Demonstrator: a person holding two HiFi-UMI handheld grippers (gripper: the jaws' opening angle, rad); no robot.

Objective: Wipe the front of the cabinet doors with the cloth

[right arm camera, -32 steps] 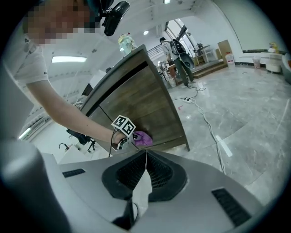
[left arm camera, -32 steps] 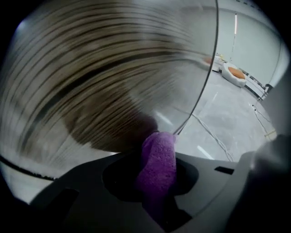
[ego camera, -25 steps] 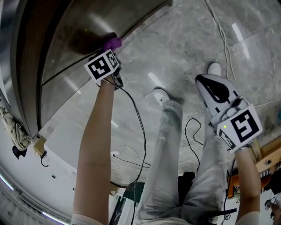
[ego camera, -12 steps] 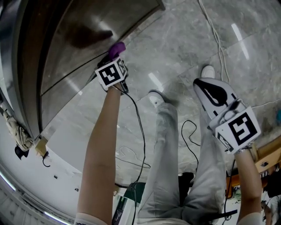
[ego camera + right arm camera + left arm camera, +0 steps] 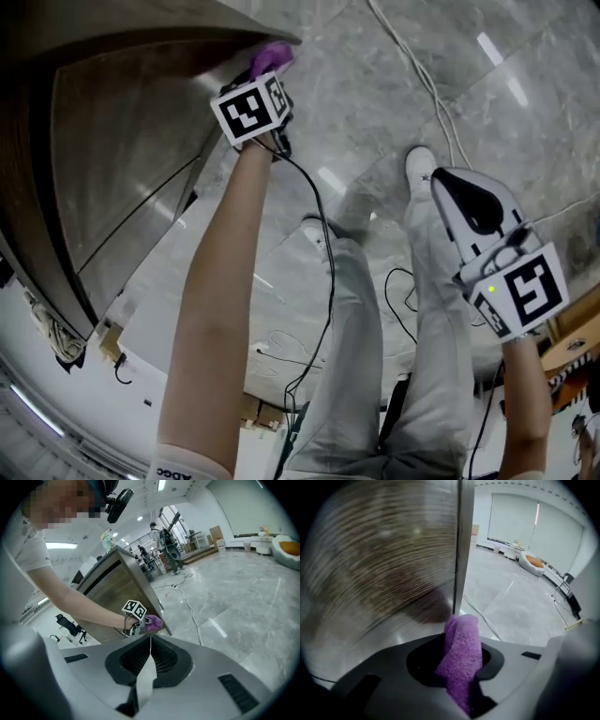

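My left gripper [image 5: 265,67] is shut on a purple cloth [image 5: 271,57] and holds it against the wood-grain cabinet door [image 5: 122,122], near the door's right-hand corner. Seen from the left gripper view, the purple cloth [image 5: 461,656] stands up between the jaws, touching the door [image 5: 379,569] close to its metal edge strip [image 5: 463,545]. The right gripper [image 5: 469,202] hangs over the floor at the right, shut, with nothing in it. From the right gripper view, the left gripper [image 5: 140,620] and the cloth [image 5: 153,622] show against the cabinet [image 5: 117,588].
A white cable [image 5: 422,75] runs across the grey marble floor [image 5: 394,122]. The person's legs and white shoes [image 5: 419,167] stand below the grippers. A black cable [image 5: 319,234] trails from the left gripper. Chairs and desks stand far off [image 5: 168,545].
My left gripper has slid the cloth along the door toward its right corner, and the head view has swung with it. The right gripper stays about where it was.
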